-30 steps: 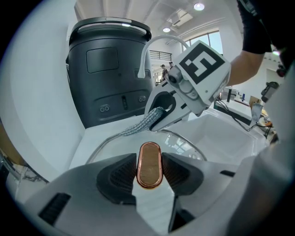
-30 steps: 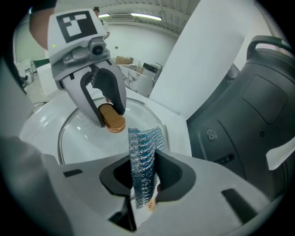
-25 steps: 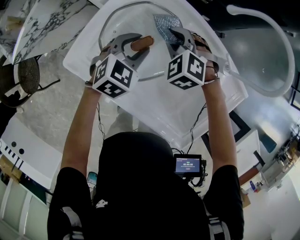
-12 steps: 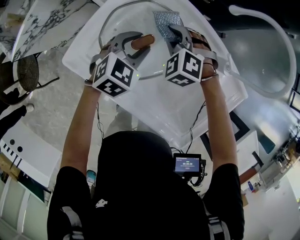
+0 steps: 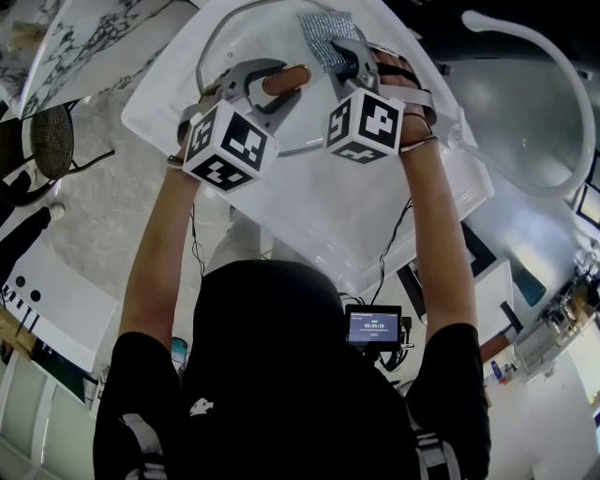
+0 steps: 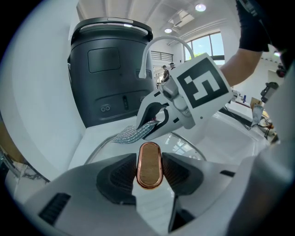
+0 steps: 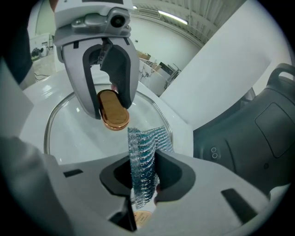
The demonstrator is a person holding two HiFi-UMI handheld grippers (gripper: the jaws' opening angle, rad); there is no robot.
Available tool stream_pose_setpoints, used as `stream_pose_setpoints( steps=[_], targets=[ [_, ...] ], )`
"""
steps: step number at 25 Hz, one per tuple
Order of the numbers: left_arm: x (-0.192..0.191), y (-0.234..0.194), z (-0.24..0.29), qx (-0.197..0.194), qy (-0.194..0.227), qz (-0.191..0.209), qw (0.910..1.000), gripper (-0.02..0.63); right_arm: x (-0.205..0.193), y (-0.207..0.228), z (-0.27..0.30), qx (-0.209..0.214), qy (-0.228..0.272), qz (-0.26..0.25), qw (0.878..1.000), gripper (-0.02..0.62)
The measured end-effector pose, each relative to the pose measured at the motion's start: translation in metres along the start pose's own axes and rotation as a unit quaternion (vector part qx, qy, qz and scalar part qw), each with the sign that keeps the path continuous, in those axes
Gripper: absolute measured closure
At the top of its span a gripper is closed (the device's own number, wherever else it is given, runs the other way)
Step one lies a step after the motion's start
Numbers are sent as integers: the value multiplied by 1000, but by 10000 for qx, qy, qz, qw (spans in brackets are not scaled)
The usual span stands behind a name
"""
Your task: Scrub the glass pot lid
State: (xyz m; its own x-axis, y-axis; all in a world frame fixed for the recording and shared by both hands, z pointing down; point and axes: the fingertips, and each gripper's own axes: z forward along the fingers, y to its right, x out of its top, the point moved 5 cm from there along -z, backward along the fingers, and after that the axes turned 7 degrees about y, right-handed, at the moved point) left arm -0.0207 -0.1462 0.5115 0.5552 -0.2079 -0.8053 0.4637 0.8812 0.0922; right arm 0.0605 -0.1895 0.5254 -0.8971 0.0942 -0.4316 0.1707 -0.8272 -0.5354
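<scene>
scourer (image 5: 323,33) shifted away, handle (image 6: 150,163) lengthwise along left gripper (image 5: 268,88)

Lid (image 5: 248,37) on the table (image 5: 309,206); left gripper (image 5: 267,89) at its handle (image 6: 150,165), right gripper (image 5: 345,54) and cloth (image 5: 328,33) just right, farther.

Dark grey rounded plastic bin unit (image 6: 110,69) behind white square basin (image 5: 328,216). White arched tube (image 5: 472,19) right. Grey-veined marble tabletop (image 5: 84,37) upper left.
</scene>
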Motion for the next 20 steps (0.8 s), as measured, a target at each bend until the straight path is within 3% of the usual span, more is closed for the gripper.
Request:
stream_pose_setpoints(
  steps=[20],
  targets=[
    [0,0,0,3,10,-8,10000,439,7,8,8,-17,151,126,9998,523]
  ],
)
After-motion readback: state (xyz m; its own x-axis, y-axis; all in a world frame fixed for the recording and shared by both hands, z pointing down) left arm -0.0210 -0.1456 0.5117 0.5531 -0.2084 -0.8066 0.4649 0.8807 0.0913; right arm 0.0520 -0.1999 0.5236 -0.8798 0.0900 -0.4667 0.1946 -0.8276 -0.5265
